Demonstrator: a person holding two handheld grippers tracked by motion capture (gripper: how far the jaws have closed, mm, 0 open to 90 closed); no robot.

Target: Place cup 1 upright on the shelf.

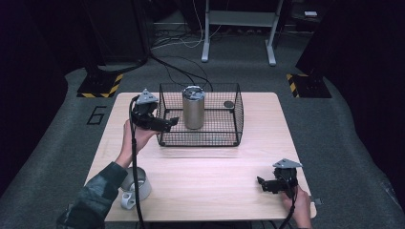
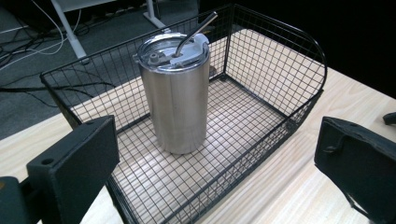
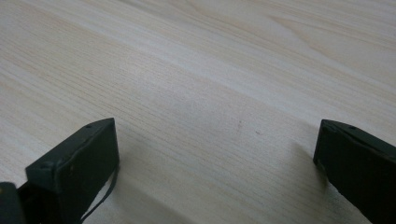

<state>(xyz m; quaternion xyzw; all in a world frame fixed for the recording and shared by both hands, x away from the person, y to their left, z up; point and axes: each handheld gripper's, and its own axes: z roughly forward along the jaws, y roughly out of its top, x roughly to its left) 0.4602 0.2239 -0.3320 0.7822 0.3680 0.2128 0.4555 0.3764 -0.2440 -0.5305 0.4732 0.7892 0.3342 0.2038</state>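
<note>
At the worktop's (image 1: 200,176) twelve o'clock edge a black wire basket (image 1: 165,114) holds a steel tumbler (image 1: 193,109), upright, lidded, with a bent straw (metal, it seems). From nine o'clock the left hand-held gripper (image 1: 173,121) hangs just over the basket's rim, jaws spread wide and level with the tumbler's body, likely lined up to close on its sides. Down at five o'clock the right hand-held gripper (image 1: 260,182) rests low over bare wood, jaws spread, apparently parked. A mug (image 1: 133,186) sits at seven o'clock.
</note>
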